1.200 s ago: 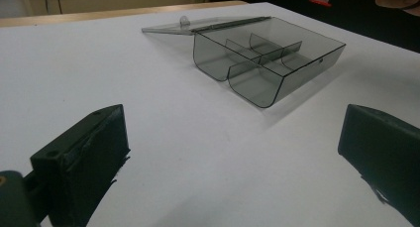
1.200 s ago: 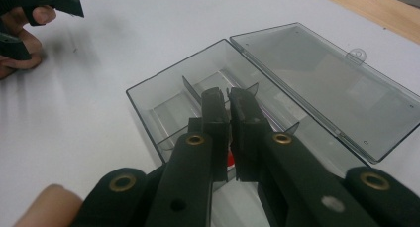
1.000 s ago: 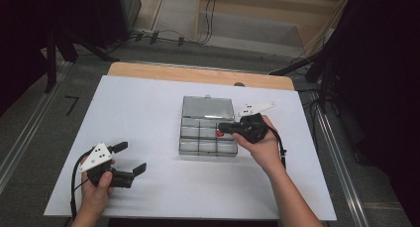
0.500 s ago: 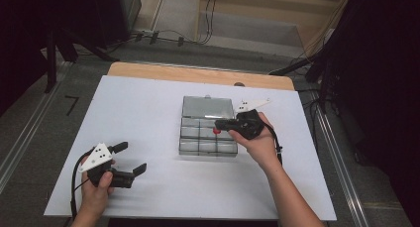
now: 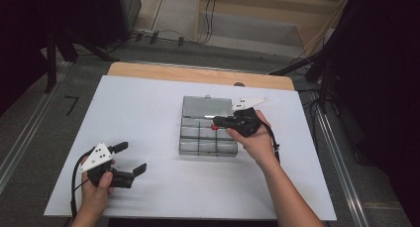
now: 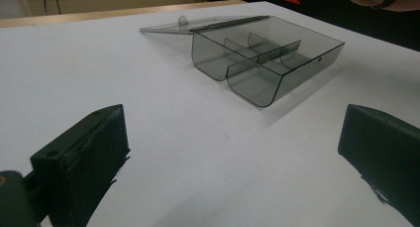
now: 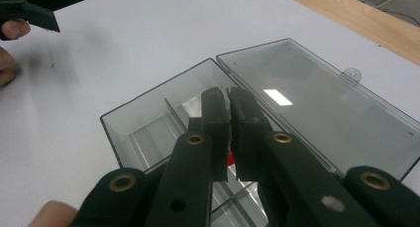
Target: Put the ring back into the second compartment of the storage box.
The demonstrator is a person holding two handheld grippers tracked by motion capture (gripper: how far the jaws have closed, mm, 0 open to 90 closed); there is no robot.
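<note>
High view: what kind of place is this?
Probably a lab or studio recording station, not a home: a white table with only a clear compartment box on it, cables on the floor, dark stands around.

A white table top (image 5: 148,113) is seen under bright light, edged at its far side by a wooden strip (image 5: 198,74); beyond it a grey floor (image 5: 178,19) is crossed by black cables (image 5: 163,36) (dark surroundings are left unlit at both sides).

The divided box (image 5: 208,134) sits mid-table (image 5: 148,108), its opened lid (image 5: 207,107) lying flat behind it
</note>
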